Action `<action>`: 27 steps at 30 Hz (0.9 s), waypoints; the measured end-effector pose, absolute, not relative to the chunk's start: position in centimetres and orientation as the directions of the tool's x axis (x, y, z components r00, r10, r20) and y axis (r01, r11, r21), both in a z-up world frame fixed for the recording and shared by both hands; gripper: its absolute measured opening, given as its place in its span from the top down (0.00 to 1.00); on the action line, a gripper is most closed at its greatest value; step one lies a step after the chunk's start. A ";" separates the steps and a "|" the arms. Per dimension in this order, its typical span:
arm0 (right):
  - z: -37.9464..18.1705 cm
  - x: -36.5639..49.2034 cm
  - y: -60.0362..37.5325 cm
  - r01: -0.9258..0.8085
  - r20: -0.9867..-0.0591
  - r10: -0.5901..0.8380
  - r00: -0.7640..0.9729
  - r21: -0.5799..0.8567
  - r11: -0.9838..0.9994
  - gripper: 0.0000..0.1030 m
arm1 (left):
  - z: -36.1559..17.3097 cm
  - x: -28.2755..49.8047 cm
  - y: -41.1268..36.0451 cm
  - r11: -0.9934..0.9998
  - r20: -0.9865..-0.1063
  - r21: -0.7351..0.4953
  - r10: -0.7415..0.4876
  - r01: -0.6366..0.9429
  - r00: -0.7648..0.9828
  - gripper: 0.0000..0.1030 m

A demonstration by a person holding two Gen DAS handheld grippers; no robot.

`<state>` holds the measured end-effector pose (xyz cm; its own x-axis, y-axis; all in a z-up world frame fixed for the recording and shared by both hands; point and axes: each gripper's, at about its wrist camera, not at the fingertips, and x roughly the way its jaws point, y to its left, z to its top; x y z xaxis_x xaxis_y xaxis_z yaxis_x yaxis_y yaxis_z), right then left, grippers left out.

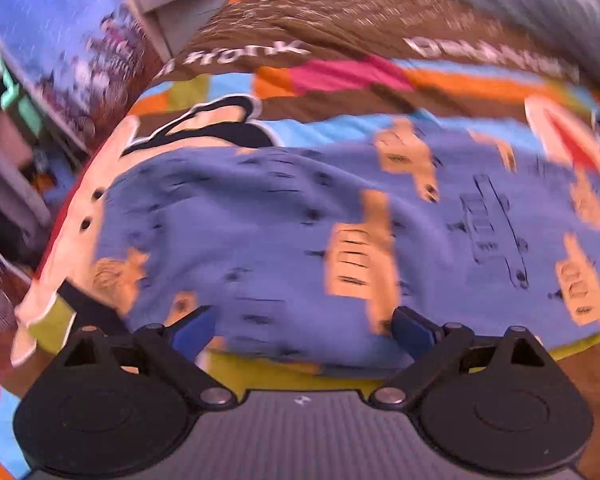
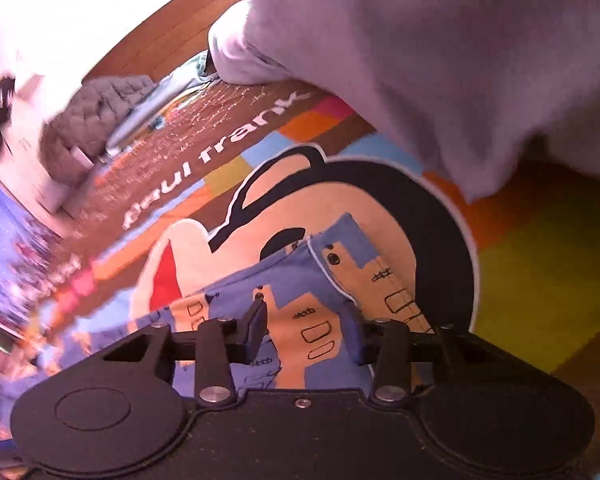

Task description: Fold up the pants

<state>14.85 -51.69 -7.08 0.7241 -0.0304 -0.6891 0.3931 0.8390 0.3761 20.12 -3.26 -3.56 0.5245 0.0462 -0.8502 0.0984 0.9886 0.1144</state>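
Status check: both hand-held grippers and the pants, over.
Left hand-held gripper open wide, empty, over the pants. Right hand-held gripper part open over pants edge, no grip seen. Pants lie on bedspread. Nothing in the way.

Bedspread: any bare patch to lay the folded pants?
Bare bedspread shows right of the pants, in yellow and orange blocks under the pale sleeve. In the left wrist view, the pants crowd the middle; only the brown lettered band beyond them is bare.

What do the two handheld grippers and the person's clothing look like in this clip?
Both grippers share one build: a dark ribbed base plate, two round black housings, and black link arms with silver pivot screws. The left gripper has blue pads on its fingers. The right gripper has dark fingers; its pad colour is unclear. A loose pale lilac-grey sleeve shows above it.
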 end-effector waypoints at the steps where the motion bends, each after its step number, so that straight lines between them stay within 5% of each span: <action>1: -6.4 14.9 -49.6 0.356 -0.680 -0.058 0.731 0.307 0.883 0.40 | -2.8 20.1 -2.1 0.991 -0.837 0.099 0.036 0.087 0.546 0.06; 7: -4.3 15.0 -38.1 -0.011 -0.578 0.104 0.809 0.163 0.987 0.22 | 0.2 23.4 -2.4 0.972 -0.770 0.154 0.005 0.179 0.638 0.16; 10: -4.8 16.2 -33.1 -0.060 -0.577 -0.014 0.817 -0.109 0.992 0.22 | -0.5 27.1 -4.7 0.953 -0.778 0.175 -0.021 0.248 0.628 0.16; 13: -5.9 16.1 -31.9 -0.152 -0.600 -0.006 0.800 -0.212 0.965 0.20 | -2.1 30.4 -7.2 0.931 -0.808 0.171 -0.055 0.322 0.586 0.18; 17: -7.2 17.2 -32.6 -0.160 -0.665 0.024 0.747 -0.144 0.977 0.19 | -5.2 33.7 -9.6 0.932 -0.822 0.159 -0.058 0.326 0.566 0.34; 18: -7.5 17.5 -33.1 -0.156 -0.677 0.035 0.735 -0.118 0.981 0.19 | -6.0 34.4 -10.6 0.921 -0.828 0.211 -0.010 0.328 0.561 0.45; 23: -8.2 17.3 -34.8 -0.081 -0.702 0.042 0.711 -0.023 0.996 0.19 | -8.7 35.6 -14.3 0.836 -0.785 0.420 0.139 0.353 0.604 0.45; 27: -8.5 17.5 -36.3 -0.020 -0.709 0.047 0.704 0.047 0.999 0.19 | -10.1 36.8 -16.2 0.789 -0.724 0.551 0.288 0.273 0.627 0.56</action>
